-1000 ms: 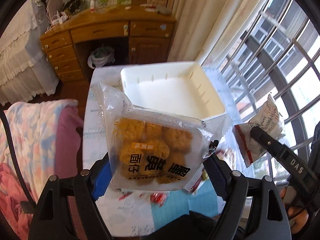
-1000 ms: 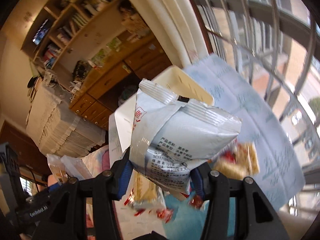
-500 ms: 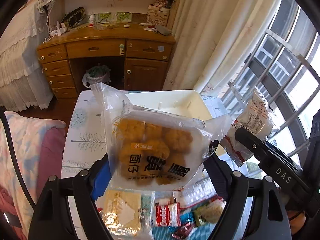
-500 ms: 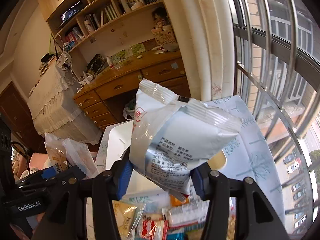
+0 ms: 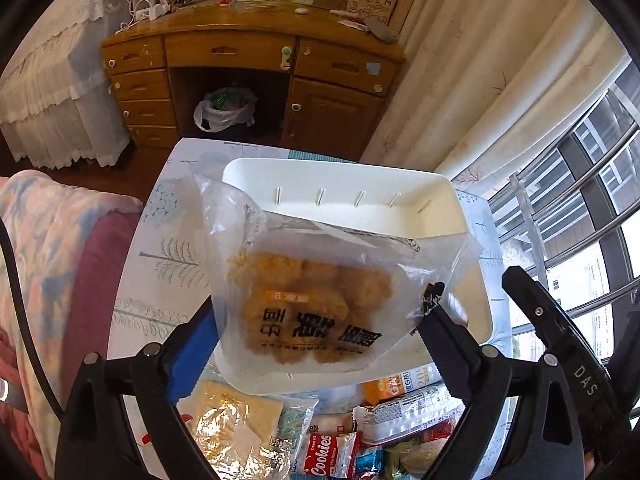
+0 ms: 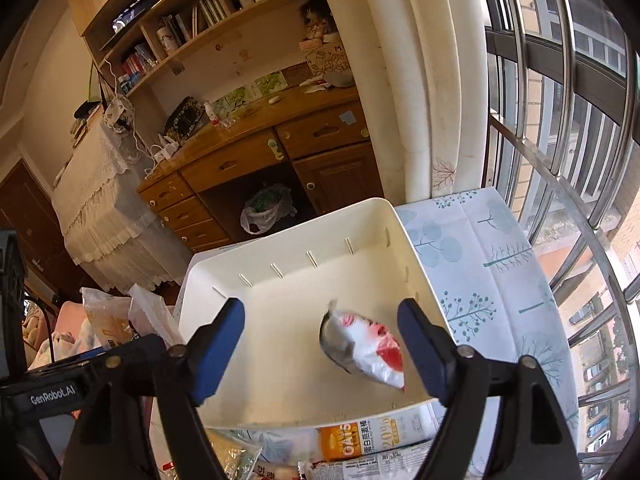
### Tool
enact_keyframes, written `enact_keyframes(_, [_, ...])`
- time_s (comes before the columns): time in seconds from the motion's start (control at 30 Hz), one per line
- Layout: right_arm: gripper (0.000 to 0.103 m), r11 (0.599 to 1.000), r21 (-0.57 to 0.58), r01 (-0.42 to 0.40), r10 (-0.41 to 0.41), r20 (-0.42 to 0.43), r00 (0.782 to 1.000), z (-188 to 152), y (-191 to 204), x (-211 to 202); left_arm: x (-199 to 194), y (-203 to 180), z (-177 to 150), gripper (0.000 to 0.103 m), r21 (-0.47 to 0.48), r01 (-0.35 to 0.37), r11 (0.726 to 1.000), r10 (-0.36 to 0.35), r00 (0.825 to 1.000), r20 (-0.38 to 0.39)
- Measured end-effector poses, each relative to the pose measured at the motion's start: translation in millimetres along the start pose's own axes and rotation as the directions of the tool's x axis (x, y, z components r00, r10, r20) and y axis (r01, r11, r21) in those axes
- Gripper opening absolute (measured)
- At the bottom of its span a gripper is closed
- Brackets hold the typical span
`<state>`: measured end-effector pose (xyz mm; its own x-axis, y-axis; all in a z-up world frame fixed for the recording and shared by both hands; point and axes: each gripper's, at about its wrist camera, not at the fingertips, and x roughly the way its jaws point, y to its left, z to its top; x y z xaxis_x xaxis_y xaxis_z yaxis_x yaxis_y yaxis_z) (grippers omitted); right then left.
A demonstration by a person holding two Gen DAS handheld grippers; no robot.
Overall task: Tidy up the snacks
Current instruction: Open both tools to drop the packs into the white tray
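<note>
Right wrist: right claw (image 6: 322, 344) opening, white packet (image 6: 366, 350) between, unpressed.

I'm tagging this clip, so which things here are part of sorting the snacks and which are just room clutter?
Job: white bin; clear bag of fried snacks between the opening left gripper; red-and-white packet in the bin below the opening right gripper; cookies packet.

Clutter: wooden desk; bin bag; curtain.

We count one white rectangular plastic bin (image 6: 280, 360), with one silver-and-white snack packet marked in red (image 6: 366, 350) inside it. We count one clear bag of golden fried pieces (image 5: 316, 300), and two black claws: left (image 5: 312, 340), right (image 6: 320, 356).
</note>
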<state>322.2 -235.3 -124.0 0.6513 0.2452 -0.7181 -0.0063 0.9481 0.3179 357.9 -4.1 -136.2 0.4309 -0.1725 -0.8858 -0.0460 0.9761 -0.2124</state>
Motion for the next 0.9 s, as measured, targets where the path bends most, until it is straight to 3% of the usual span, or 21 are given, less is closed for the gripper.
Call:
enact_keyframes(0.13, [0.081,1.000,0.018,0.007,-0.007,0.002,1.000,-1,-1,-4,-10,5,0,0.100,-0.004,0.015,1.000,-0.014,0.999,0.050])
enact_keyframes(0.5, [0.081,0.999,0.032,0.025,-0.027,0.085,0.996,-11,10,-51,-71,10,-12,0.100,0.036,0.100,0.994,-0.105,0.980,0.172])
enact_keyframes(0.77, [0.081,0.997,0.045,0.057,-0.064,0.173,0.983,-46,27,-97,-122,31,-47,0.100,0.063,0.137,0.989,-0.148,0.965,0.216])
enact_keyframes(0.9, [0.081,0.997,0.041,0.070,-0.077,0.210,0.975,-70,38,-119,-142,44,-68,0.100,0.071,0.106,0.992,-0.119,0.965,0.232])
